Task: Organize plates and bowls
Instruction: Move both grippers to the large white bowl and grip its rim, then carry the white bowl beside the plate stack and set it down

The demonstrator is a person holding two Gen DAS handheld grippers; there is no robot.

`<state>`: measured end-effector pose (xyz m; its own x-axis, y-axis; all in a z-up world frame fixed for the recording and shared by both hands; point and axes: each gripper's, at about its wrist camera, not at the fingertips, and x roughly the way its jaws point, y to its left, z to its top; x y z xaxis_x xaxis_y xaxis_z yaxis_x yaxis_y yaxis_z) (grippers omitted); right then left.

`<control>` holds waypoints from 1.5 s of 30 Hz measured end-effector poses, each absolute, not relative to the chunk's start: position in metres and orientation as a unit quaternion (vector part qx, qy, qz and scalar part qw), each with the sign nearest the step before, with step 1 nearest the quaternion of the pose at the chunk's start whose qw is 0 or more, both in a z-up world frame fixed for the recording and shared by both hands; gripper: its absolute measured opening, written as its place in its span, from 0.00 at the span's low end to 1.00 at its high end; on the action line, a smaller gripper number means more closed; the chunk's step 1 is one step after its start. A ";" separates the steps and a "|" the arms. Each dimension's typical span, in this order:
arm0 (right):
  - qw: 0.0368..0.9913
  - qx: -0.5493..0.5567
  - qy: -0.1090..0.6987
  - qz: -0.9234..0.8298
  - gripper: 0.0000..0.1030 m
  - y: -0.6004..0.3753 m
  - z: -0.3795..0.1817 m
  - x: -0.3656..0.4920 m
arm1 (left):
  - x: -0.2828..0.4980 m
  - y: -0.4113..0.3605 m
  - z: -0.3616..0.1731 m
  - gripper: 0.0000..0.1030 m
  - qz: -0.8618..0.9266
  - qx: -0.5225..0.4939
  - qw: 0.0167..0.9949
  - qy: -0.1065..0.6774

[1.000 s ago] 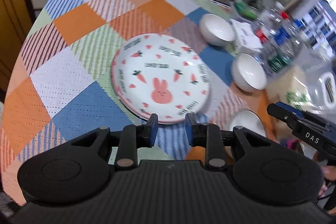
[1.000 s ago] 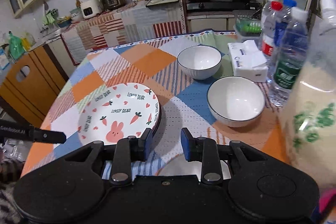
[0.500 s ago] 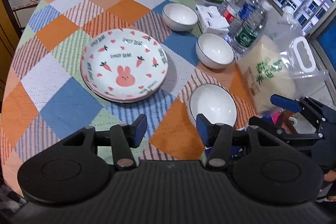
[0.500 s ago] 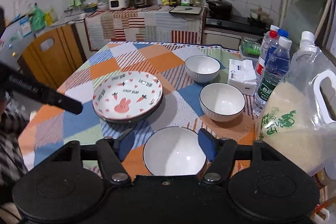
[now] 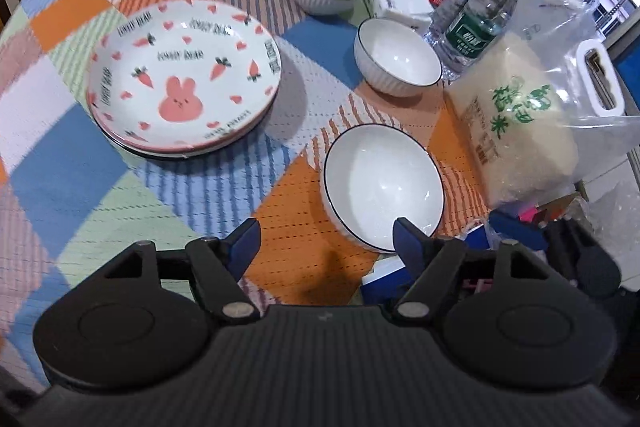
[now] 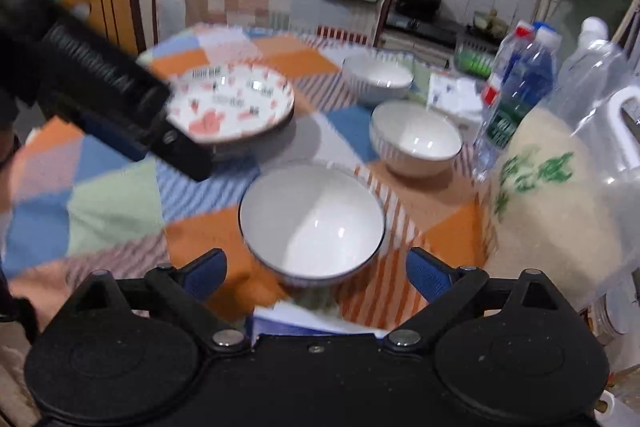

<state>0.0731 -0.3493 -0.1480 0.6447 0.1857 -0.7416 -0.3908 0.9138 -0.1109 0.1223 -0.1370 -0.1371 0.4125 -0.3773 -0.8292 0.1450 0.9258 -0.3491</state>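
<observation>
On the left of the patchwork-covered tabletop (image 5: 76,187) the bunny-print plates (image 5: 184,83) already sit stacked, so the step in hand looks to be gathering the three white bowls. The left hand-held gripper (image 5: 326,243) hangs wide open and empty before the nearest bowl (image 5: 382,183). The right hand-held gripper (image 6: 316,273), also spread wide and empty, frames that same bowl; next, one must close on its rim and carry it into the middle bowl (image 5: 398,57).

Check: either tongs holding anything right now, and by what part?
Nothing held. Left tongs and right tongs are both open and empty; the nearest white ceramic bowl sits untouched on the patchwork tablecloth.
</observation>
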 end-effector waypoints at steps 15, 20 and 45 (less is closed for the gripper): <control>0.885 -0.101 0.429 0.154 0.95 -0.341 -0.206 0.114 | 0.158 -0.152 -0.202 0.48 -0.173 -0.172 0.806 0.540; 0.887 -0.079 0.431 0.145 0.95 -0.339 -0.215 0.123 | 0.167 -0.160 -0.209 0.19 -0.180 -0.169 0.804 0.541; 0.864 -0.114 0.418 0.256 0.95 -0.267 -0.177 0.088 | 0.110 -0.083 -0.152 0.17 -0.119 -0.105 0.805 0.572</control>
